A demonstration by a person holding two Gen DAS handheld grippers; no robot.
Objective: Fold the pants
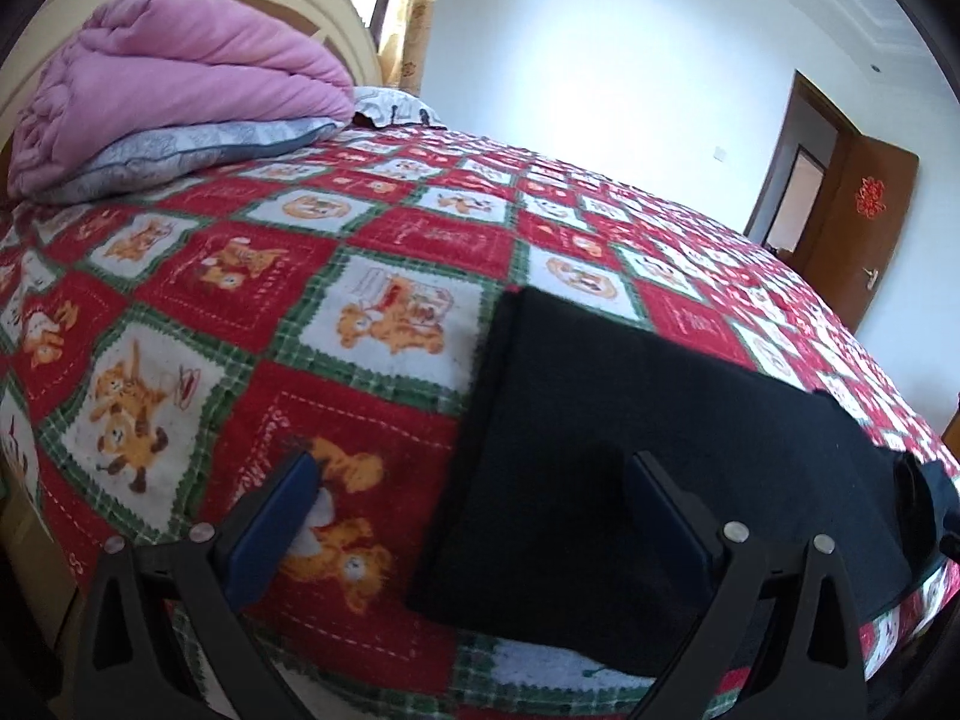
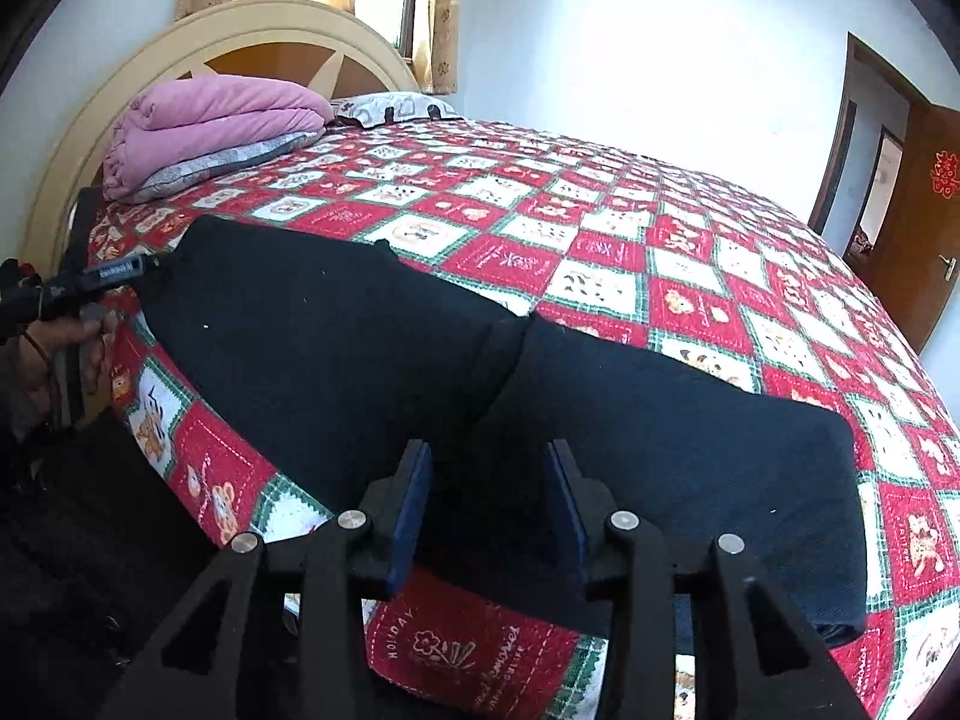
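Black pants lie flat along the near edge of the bed, folded lengthwise into one long strip. In the left wrist view one end of the pants lies squared off on the quilt. My left gripper is open, its right finger over the pants end and its left finger over the quilt. My right gripper is open and empty, hovering over the middle of the pants near the bed's edge. The left gripper also shows in the right wrist view, held in a hand at the pants' far left end.
The bed carries a red, white and green checked quilt. A folded pink blanket rests on grey pillows by the cream headboard. A brown door stands open at right.
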